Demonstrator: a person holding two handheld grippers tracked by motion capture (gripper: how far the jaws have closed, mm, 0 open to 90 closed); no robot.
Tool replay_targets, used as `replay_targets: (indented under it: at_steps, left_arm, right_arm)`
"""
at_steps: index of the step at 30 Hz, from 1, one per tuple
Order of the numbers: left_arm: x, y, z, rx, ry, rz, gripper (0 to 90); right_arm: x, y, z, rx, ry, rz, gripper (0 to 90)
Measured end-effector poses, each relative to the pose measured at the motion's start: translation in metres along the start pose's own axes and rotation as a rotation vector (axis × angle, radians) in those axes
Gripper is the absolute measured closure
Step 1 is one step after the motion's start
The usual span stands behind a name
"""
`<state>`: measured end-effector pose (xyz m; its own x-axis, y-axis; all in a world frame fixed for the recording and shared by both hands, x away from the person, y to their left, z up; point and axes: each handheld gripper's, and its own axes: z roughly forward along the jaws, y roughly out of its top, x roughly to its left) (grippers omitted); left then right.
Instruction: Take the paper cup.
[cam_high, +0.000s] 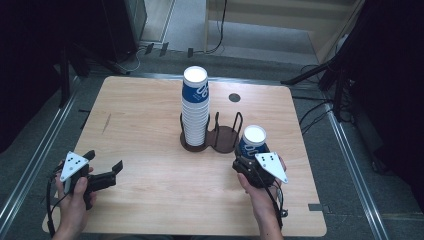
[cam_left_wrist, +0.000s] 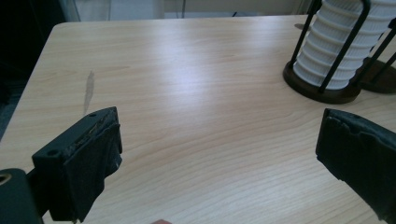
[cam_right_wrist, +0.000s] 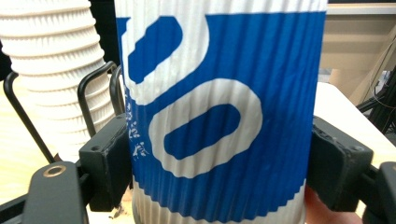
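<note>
A tall stack of ribbed white and blue paper cups (cam_high: 195, 107) stands in the left slot of a black wire cup holder (cam_high: 223, 139) at the table's middle. My right gripper (cam_high: 248, 159) is shut on a single blue and white cup (cam_high: 253, 136), held upright just right of the holder. In the right gripper view both pads press the sides of that cup (cam_right_wrist: 219, 93), with the stack (cam_right_wrist: 56, 70) behind it to the left. My left gripper (cam_high: 105, 161) hovers open near the table's front left corner, its jaws (cam_left_wrist: 219, 130) wide apart with nothing between them.
The wooden table (cam_high: 150, 125) has a small dark round grommet (cam_high: 234, 98) behind the holder. In the left gripper view the cup stack (cam_left_wrist: 327, 51) and the holder's base (cam_left_wrist: 322, 93) sit far right. Dark stands and cables lie on the floor around the table.
</note>
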<state>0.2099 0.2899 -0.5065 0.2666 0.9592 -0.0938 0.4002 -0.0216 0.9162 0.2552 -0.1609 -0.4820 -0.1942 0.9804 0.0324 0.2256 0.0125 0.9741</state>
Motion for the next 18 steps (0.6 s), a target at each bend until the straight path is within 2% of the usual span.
replay_targets:
  at_steps: [11,18]
  left_arm:
    - [-0.016,0.013,0.008,-0.015,-0.037,0.003,1.2]
    - [-0.026,0.022,0.013,-0.022,-0.057,-0.015,1.2]
  right_arm:
    - [0.006,-0.004,0.0,0.012,0.007,-0.013,19.3]
    - [0.01,-0.007,0.002,0.019,0.015,-0.017,19.3]
